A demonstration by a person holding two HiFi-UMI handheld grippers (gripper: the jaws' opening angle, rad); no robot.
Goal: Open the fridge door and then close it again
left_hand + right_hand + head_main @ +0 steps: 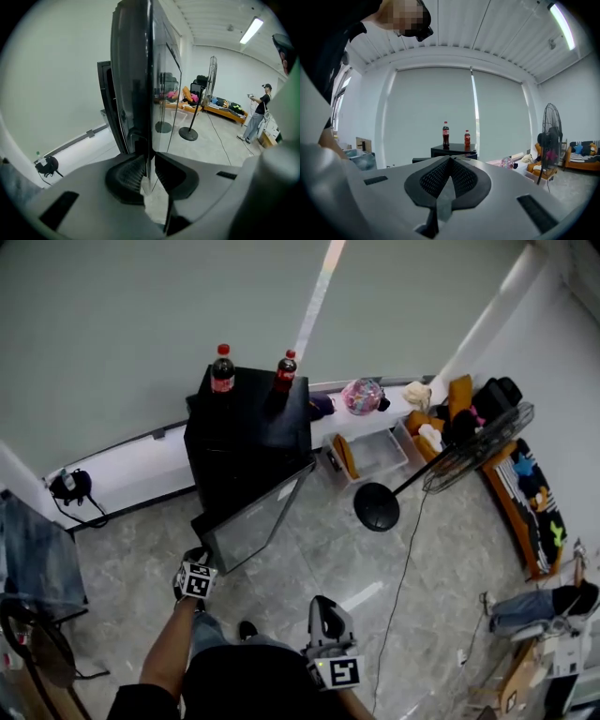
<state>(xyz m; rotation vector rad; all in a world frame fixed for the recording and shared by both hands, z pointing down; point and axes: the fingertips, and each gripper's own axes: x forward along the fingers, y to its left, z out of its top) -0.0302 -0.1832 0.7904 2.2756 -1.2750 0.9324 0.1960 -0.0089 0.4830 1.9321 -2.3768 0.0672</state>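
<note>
Even, bright light fills the room, coming from ceiling tubes [251, 30]. In the head view a bright strip of light runs down the wall [317, 306] and a soft sheen lies on the floor [361, 596]; shadows are faint. Both gripper views are round fisheye pictures, black at the corners, with straight lines bowed. The door [161, 93] glass mirrors the room.

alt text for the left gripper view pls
The left gripper is shut on the edge of the open fridge door, seen edge-on. Right of it, a standing fan and a distant person in a white room.
</note>
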